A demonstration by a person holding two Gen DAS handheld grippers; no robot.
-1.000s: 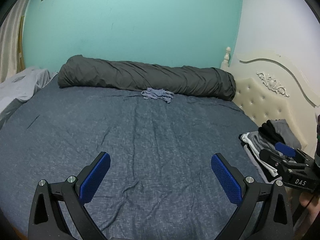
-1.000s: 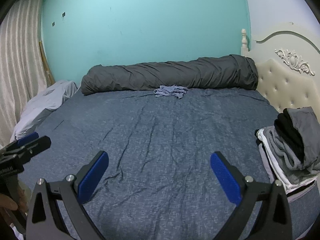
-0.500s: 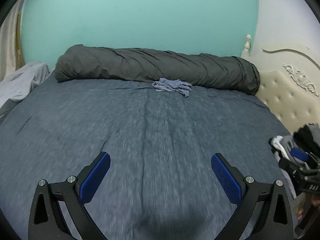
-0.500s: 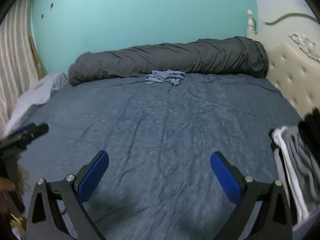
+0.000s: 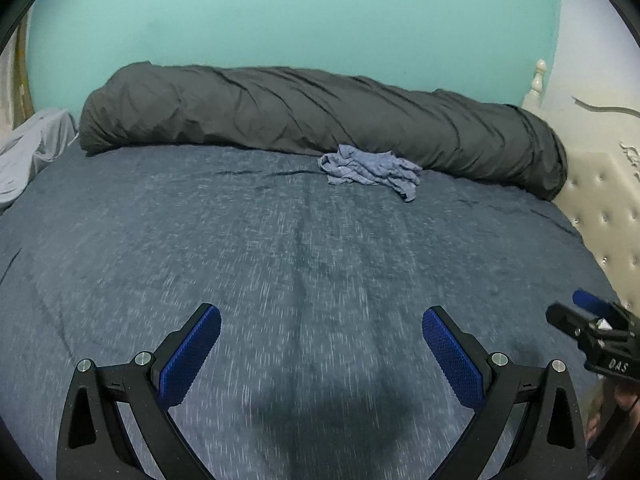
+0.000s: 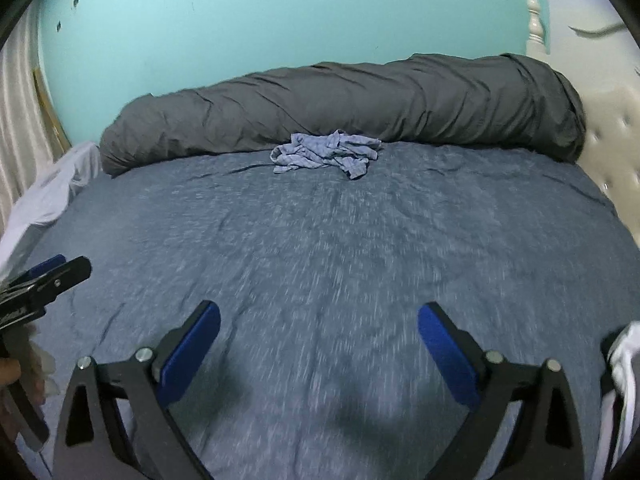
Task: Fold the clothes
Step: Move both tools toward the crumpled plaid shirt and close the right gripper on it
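Observation:
A crumpled light blue garment [image 5: 370, 170] lies at the far side of the bed against the rolled duvet; it also shows in the right wrist view [image 6: 324, 154]. My left gripper [image 5: 320, 360] is open and empty, low over the blue bedsheet [image 5: 200, 240], well short of the garment. My right gripper [image 6: 318, 354] is open and empty too, over the near part of the sheet [image 6: 440, 232]. The right gripper shows at the right edge of the left wrist view [image 5: 592, 328]; the left gripper shows at the left edge of the right wrist view [image 6: 44, 284].
A long rolled dark grey duvet [image 5: 320, 120] lies along the turquoise wall. A cream tufted headboard [image 5: 608, 208] stands on the right. A pale sheet [image 6: 52, 192] hangs off the left side. The edge of a stack of folded clothes [image 6: 624, 364] shows at the right.
Both grippers have moved forward over the bed toward the blue garment, which looks larger now. The stack of folded clothes has slid out to the right edge. Both stay open.

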